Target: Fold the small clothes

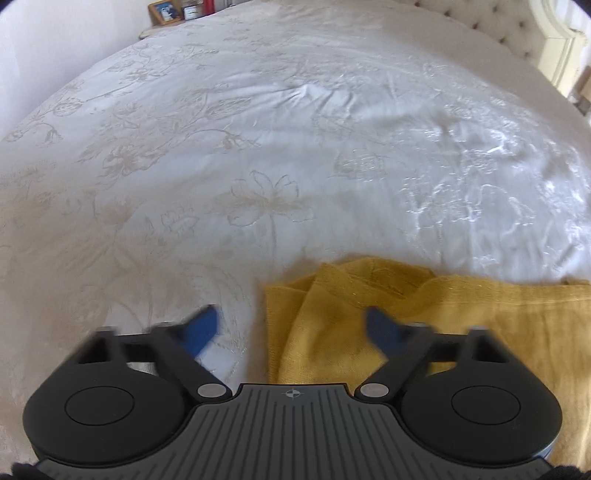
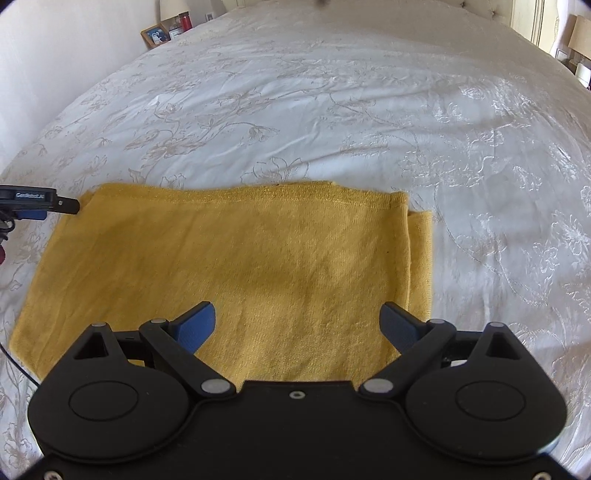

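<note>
Left hand-held gripper, right hand-held gripper: jaws apart.

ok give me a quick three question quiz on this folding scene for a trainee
1. True or false: the yellow garment lies on a white floral bedspread.
2. Which claw has the garment's left edge between its fingers? A) left claw B) right claw C) neither
3. Fill in: the picture frame stands beyond the far ____ corner of the bed in the right wrist view.

Key
1. True.
2. A. One blue finger is over the bedspread, the other over the cloth. The pads do not press on it.
3. Left.
</note>
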